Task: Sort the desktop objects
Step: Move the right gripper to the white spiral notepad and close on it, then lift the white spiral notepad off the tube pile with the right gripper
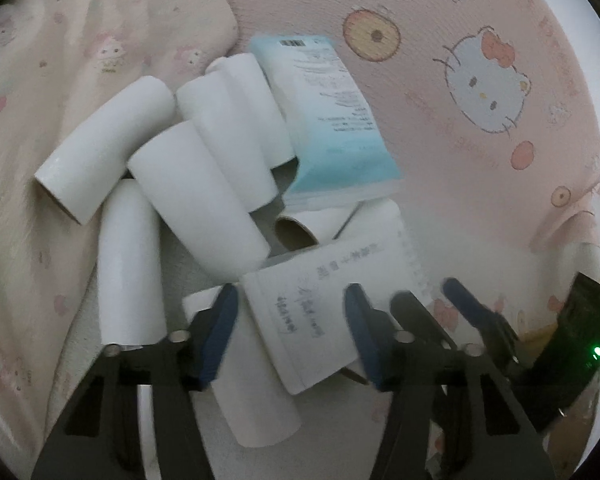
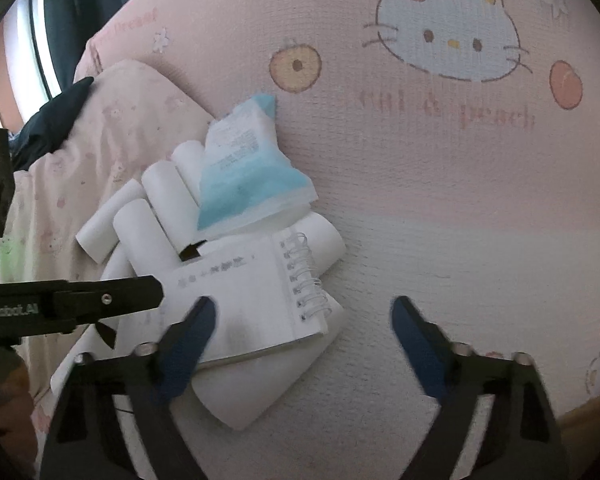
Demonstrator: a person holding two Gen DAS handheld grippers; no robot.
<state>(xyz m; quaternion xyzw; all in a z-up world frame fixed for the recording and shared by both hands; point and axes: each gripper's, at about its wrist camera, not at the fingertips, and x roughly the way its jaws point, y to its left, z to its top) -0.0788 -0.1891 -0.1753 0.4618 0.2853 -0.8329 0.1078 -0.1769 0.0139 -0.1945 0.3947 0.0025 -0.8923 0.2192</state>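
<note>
Left wrist view: closing in on the spiral notebook (image 1: 324, 304) lying atop the pile of white tubes (image 1: 196, 196), below the blue tissue pack (image 1: 332, 128). Left gripper (image 1: 290, 312) straddling its near end, jaws released, pads seemingly not pressing. Right gripper (image 2: 304, 320) released too, one finger over the notebook's corner. Notebook's long axis running diagonally, coil edge away from the tubes. Next: likely squeezing across the cover, then lifting.

Cloth, paper, plastic
Matt woven pink sheet (image 2: 440, 184); smooth matt paper tubes (image 1: 204, 196); glossy plastic tissue pack (image 1: 332, 128); wire-bound paper notebook (image 2: 252, 296).
</note>
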